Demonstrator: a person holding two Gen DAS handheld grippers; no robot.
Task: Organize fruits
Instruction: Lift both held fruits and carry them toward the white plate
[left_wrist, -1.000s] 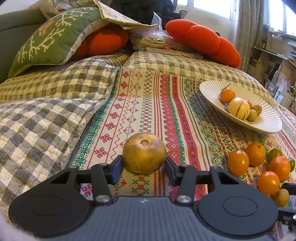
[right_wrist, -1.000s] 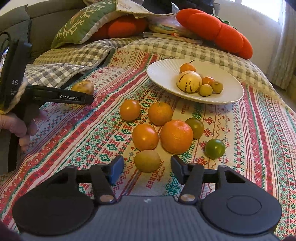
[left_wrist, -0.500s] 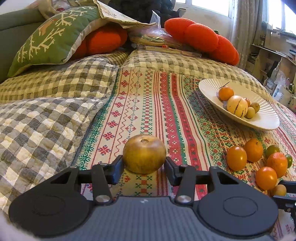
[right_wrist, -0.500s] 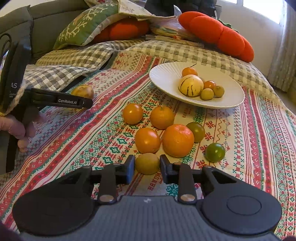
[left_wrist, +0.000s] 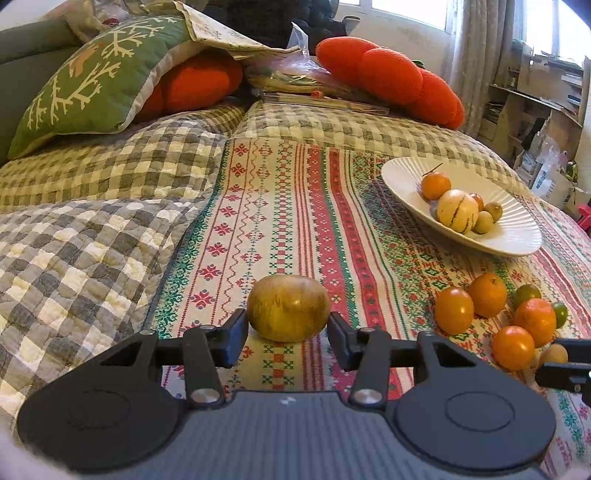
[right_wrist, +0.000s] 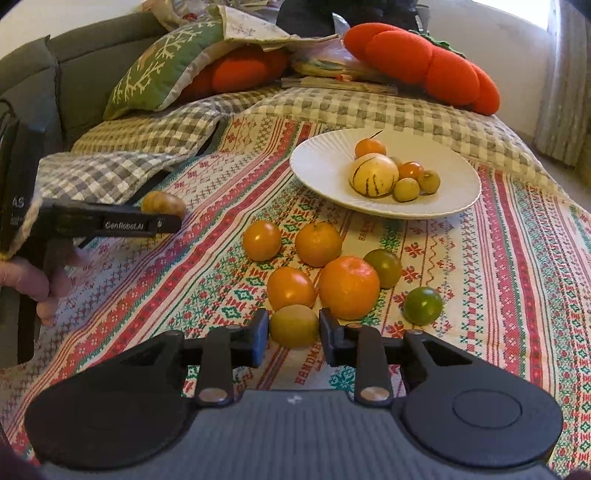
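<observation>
Fruit lies scattered on a striped embroidered cloth (right_wrist: 517, 258) spread over a checked quilt (left_wrist: 92, 229), with a white ribbed plate (right_wrist: 443, 162) further back.

Left gripper (left_wrist: 288, 334): a brown-green round fruit (left_wrist: 289, 308) sits squarely between its two fingers, level with the tips. The left pad touches the fruit's side; the right pad stands at its edge, and contact there looks likely but is not fully clear. The jaws are partly closed, about as wide as the fruit. In the right wrist view the same fruit shows just beyond the gripper's black finger, close above or on the cloth; which cannot be told. A hand (right_wrist: 33, 280) grasps the handle.

Right gripper (right_wrist: 290, 334): jaws drawn in narrow, both pads pressing the flanks of a small yellow-green fruit (right_wrist: 293, 325), which is centred between the fingertips and rests on the cloth. It touches an orange fruit (right_wrist: 291, 288) directly behind it.

Loose cluster beyond: a large mandarin (right_wrist: 349, 288), two more orange fruits, a dull green one and a bright green one (right_wrist: 423, 305), set slightly apart.

Plate contents: a pale striped melon-like fruit (right_wrist: 373, 175), one stemmed orange fruit and several small ones, all grouped together.
</observation>
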